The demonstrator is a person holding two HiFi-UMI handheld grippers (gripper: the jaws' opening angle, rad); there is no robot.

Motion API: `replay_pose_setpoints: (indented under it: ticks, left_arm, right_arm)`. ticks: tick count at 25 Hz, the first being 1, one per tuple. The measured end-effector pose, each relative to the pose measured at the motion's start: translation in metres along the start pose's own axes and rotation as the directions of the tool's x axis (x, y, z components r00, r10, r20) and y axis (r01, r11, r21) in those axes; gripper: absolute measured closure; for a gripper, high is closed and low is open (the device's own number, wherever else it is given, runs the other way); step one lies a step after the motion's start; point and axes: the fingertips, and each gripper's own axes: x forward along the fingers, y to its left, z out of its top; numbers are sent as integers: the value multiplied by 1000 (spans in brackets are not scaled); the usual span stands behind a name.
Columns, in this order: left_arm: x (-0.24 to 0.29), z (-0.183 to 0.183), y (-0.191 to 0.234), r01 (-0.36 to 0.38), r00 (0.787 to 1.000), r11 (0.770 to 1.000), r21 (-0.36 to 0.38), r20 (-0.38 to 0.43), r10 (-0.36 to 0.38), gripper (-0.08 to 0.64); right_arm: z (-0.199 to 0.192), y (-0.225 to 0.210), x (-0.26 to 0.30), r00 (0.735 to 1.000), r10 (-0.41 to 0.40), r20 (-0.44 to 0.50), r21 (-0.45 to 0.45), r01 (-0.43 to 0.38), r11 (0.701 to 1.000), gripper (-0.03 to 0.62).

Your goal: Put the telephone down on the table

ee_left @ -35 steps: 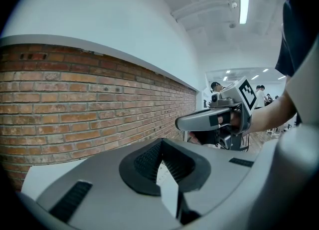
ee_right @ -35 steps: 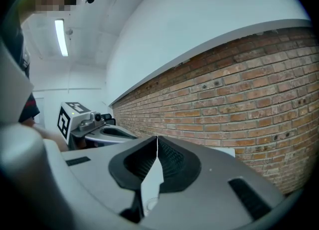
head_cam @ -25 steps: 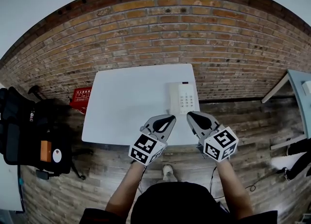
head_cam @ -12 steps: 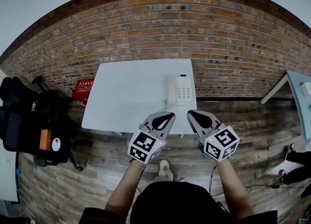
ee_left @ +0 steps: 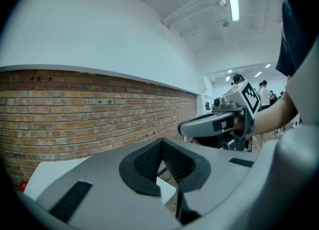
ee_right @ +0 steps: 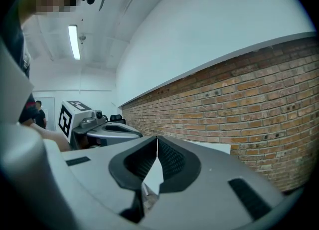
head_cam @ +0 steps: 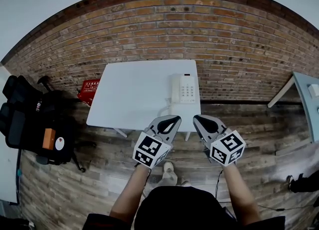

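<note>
My left gripper [head_cam: 172,121] and my right gripper [head_cam: 199,119] hang side by side just short of the white table's [head_cam: 130,96] near edge. Each has its jaws pressed together with nothing between them. Both tips point toward the table and neither touches it. In the left gripper view the ribbed pads meet in a thin seam, with a corner of the tabletop showing below them. The right gripper view shows the same closed seam.

The white telephone [head_cam: 184,89] lies flat on the table's right part, close to the right edge and apart from both grippers. Its handset rests along the left side of the keypad, and its cord [head_cam: 164,110] curls toward the near edge. Wooden floor [head_cam: 264,134] lies under my arms on the table's near side. A brick wall [head_cam: 199,29] stands beyond its far edge. A red crate [head_cam: 90,90] sits at its left, with a black bag [head_cam: 32,126] further left.
</note>
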Motion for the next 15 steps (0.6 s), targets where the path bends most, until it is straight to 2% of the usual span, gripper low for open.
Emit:
replay_pose_setpoints:
  ticks: [15]
  left_arm:
    - [-6,1,-60,1,1000,999,42,-12,-1,552]
  right_arm:
    - [-10,9,-57,1000,15,25,-1,-15,1000,575]
